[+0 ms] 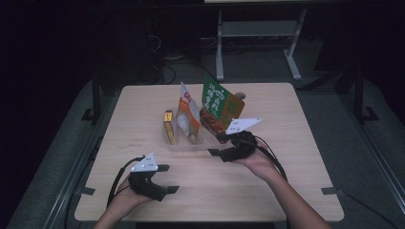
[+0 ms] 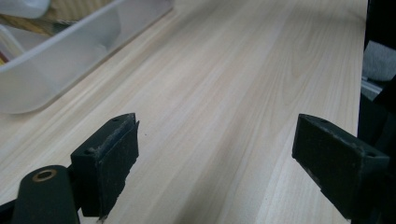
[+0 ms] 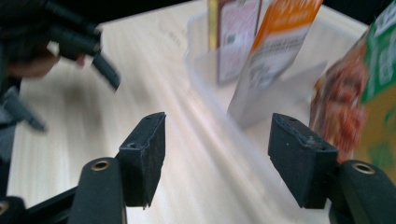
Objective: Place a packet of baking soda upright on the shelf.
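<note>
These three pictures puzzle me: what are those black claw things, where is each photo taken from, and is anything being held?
There is no robot here. A person sits at a wooden table and holds a hand-worked tool with two black jaws in each hand: the left gripper and the right gripper.

The wide picture comes from a camera above the table. The other two come from small cameras riding on each tool, looking out between its own jaws.

On the table stands a clear plastic tray. In it stand a small yellow box, an orange and white pouch and a green and red packet.

Both tools have their jaws apart with nothing between them, so nothing is held.
</note>
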`<state>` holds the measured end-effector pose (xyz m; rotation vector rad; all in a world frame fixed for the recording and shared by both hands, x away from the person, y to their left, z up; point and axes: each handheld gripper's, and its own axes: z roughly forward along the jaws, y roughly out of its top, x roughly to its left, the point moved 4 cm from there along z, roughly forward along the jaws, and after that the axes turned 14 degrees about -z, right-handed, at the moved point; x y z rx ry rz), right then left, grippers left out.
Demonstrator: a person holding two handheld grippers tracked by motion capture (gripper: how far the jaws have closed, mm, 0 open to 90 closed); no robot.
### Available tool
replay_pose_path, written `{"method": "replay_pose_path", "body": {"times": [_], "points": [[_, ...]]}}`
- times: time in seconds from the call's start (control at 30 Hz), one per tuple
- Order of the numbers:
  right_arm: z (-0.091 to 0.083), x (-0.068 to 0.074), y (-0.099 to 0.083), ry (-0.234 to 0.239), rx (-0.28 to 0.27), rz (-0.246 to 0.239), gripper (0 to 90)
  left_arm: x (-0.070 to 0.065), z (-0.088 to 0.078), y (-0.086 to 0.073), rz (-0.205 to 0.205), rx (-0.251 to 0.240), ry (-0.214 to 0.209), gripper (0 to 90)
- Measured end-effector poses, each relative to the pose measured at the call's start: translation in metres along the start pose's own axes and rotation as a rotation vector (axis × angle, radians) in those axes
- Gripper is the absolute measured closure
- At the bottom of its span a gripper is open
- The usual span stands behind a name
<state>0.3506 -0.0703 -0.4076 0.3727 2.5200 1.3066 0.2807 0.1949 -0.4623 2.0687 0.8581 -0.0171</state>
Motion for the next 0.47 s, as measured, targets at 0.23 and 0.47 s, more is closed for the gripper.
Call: {"method": "replay_pose_path", "body": {"times": [0.23,0.47], "points": [[-0.018,0.020,-0.033,0.020,0.061,-0.033,32.5,-0.003,0.006,-0.003,0.023,0.041,-0.010,14.0],[-0.020,0.028,-0.055,0.045,0.115,-0.024,31.5,-0.003,0.008,-0.003,0.023,0.042,-0.010,14.0]]}}
